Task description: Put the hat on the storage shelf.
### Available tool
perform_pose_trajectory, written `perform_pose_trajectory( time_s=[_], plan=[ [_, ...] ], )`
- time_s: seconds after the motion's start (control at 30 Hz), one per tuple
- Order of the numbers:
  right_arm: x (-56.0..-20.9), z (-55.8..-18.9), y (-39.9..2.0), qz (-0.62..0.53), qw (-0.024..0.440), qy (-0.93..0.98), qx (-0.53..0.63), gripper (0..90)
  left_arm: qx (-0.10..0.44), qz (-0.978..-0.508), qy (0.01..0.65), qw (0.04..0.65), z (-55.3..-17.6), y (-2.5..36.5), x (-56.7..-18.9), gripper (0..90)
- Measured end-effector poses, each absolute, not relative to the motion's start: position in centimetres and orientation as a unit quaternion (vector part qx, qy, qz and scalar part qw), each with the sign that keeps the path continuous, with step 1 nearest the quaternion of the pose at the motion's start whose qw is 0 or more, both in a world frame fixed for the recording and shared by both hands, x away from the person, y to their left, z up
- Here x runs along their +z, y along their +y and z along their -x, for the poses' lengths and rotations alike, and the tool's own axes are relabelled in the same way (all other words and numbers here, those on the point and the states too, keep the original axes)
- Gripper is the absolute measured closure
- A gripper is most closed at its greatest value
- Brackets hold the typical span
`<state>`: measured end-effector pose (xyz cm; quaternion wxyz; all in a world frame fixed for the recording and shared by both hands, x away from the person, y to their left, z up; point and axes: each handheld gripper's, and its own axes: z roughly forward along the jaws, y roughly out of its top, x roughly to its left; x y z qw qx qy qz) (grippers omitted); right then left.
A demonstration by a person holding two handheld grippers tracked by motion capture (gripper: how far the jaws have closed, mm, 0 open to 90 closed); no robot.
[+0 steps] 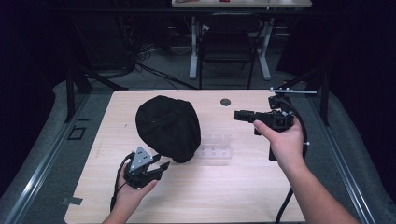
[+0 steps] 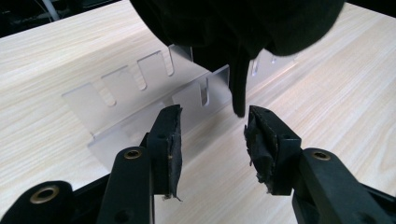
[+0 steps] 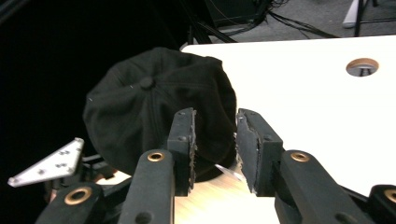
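Pale wooden table (image 1: pixel 243 186) is bearing a round black fabric cap (image 1: pixel 168 127), draped over a clear slotted acrylic stand (image 1: pixel 215 148). Left gripper (image 1: pixel 161 167) is hovering beside its edge, right gripper (image 1: pixel 239 115) well apart; both are gaping, empty.

A lab or recording studio is suggested. The pale wooden counter (image 1: pixel 233 196) is enclosed by black curtains (image 1: pixel 28 70) and a dark metal frame (image 1: pixel 70 93). Loose cables (image 1: pixel 140 60) are strewn on the grey floor (image 1: pixel 163 79) behind, where a black chair (image 1: pixel 229 46) and a white-legged desk (image 1: pixel 194 51) are seen.
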<state>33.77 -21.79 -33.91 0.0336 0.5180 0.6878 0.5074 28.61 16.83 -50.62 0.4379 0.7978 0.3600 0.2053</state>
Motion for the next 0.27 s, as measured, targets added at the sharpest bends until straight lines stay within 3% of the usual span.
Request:
perform_pose_trajectory(
  time_s=[0.27],
  plan=[
    [-35.3,-32.7,-22.5,-0.518,0.068,0.703,0.482,66.5,0.193,-0.784,0.384,0.448,-28.3,18.1,-51.6,56.0]
  ],
)
